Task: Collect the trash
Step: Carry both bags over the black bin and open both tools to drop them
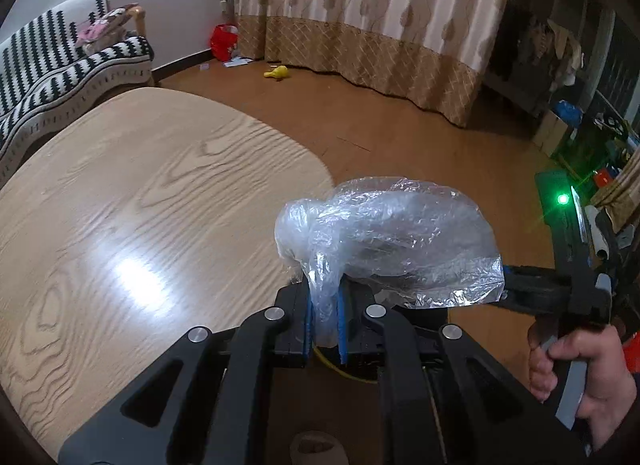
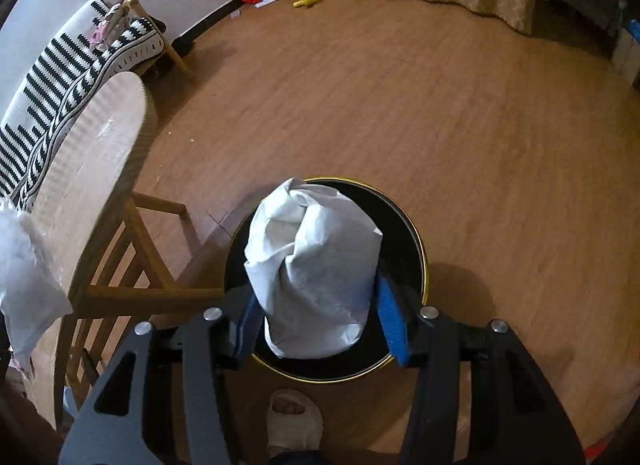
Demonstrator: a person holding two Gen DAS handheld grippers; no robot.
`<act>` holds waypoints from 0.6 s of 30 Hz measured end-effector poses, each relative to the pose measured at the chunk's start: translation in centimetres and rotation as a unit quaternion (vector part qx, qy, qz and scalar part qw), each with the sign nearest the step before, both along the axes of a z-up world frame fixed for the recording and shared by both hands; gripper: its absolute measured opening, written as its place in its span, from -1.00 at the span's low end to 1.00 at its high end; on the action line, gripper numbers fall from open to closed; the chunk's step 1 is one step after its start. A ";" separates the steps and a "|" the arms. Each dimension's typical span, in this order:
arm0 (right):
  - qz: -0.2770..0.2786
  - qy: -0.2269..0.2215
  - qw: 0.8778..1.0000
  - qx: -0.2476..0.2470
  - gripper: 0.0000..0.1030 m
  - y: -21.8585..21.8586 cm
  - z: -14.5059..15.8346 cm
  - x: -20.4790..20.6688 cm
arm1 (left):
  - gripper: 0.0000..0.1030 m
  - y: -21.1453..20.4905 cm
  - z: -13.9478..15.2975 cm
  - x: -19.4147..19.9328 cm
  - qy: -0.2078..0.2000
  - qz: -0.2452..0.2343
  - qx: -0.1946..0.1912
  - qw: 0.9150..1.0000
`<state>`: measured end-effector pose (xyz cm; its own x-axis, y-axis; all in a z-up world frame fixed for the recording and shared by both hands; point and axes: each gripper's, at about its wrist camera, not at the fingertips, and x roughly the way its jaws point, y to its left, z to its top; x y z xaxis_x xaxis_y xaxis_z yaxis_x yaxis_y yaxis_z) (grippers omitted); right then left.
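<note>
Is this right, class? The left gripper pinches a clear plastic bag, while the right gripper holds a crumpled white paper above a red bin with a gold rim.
Wrong in one respect: the bin is black, not red, as the right wrist view shows. Its rim is gold, and the white paper sits between the right gripper's blue pads above it. The left gripper does pinch the clear plastic bag.

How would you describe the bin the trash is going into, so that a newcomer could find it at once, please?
Start at the wooden table in front of the striped sofa; beside the table's legs, on the wood floor, stands a round black bin. Its thin gold rim sets it apart, and the right gripper is over it with white crumpled paper between its fingers.
</note>
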<state>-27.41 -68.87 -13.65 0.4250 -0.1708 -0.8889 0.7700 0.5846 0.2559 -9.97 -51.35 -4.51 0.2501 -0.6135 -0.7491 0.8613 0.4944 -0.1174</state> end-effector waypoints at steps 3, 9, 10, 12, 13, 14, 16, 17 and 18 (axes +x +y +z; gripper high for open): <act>-0.001 -0.004 1.000 0.021 -0.01 -0.4 -0.8 -0.3 | -0.84 -1.0 -0.4 -0.8 0.000 -0.007 0.005 1.000; 0.001 -0.016 0.999 0.030 0.04 -0.7 -0.5 0.3 | -0.84 -2.2 -1.1 -0.4 -0.004 -0.011 0.016 1.000; -0.001 -0.017 0.999 0.029 0.09 -0.7 -0.4 0.2 | -0.84 -2.3 -1.1 -0.3 -0.005 -0.011 0.018 1.000; -0.005 -0.017 1.000 0.020 0.38 -1.0 -0.1 0.1 | -0.84 -2.7 -1.3 -0.2 -0.002 -0.009 0.019 1.000; -0.007 -0.019 1.000 0.015 0.48 -0.9 0.2 0.1 | -0.84 -2.7 -1.3 -0.1 -0.001 -0.008 0.019 1.000; -0.009 -0.020 1.000 0.013 0.48 -0.9 0.4 0.0 | -0.84 -2.7 -1.2 -0.4 0.001 -0.007 0.019 1.000; -0.012 -0.022 1.000 0.015 0.49 -0.7 0.7 0.0 | -0.84 -3.0 -1.2 -0.5 0.004 -0.008 0.019 1.000; -0.019 -0.024 0.999 0.013 0.51 -0.8 0.9 -0.1 | -0.84 -3.2 -1.3 -0.6 0.005 -0.010 0.020 1.000; -0.026 -0.026 0.999 0.009 0.53 -0.8 1.1 -0.3 | -0.84 -3.5 -1.4 -0.8 0.007 -0.013 0.020 1.000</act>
